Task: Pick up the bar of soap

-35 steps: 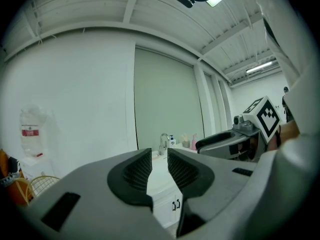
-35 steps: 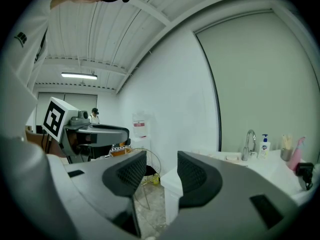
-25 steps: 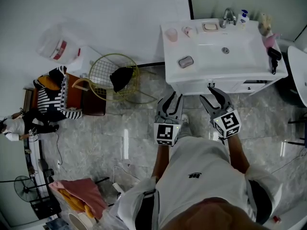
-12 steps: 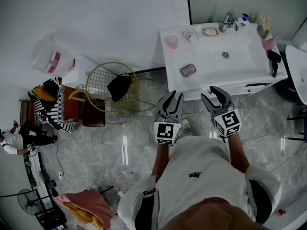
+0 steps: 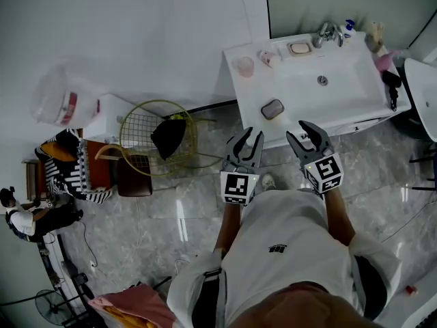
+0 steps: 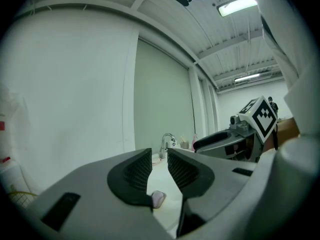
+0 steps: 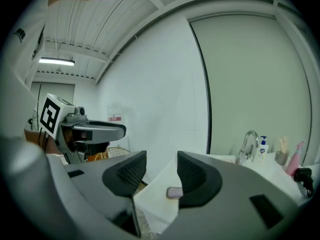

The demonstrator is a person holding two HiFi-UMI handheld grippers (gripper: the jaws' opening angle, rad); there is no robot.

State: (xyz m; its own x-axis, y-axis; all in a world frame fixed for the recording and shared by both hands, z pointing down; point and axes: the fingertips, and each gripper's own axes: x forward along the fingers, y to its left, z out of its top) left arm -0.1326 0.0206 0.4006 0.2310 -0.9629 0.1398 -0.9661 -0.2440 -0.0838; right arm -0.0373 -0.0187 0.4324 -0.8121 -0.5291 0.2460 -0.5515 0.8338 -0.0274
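Note:
The bar of soap [image 5: 272,108], a greyish-pink rounded block, lies on the near left part of the white sink counter [image 5: 355,98]. In the head view both grippers hover over the floor just short of the counter's front edge. My left gripper [image 5: 247,138] is open and empty, below and left of the soap. My right gripper [image 5: 302,132] is open and empty, below and right of it. In the left gripper view the soap [image 6: 158,199] shows low between the jaws [image 6: 159,166]. The right gripper [image 7: 161,171] points at the counter corner, with the soap [image 7: 174,192] by its right jaw.
On the counter are a faucet [image 5: 326,29], a soap dish [image 5: 298,47], a pink cup [image 5: 244,65] and bottles at the back right. A wire basket [image 5: 151,132] holding a dark cloth stands on the marble floor to the left. A person [image 5: 20,217] sits at far left.
The sink counter and soap have come nearer to both grippers in the head view. Both grippers stay open and level with each other.

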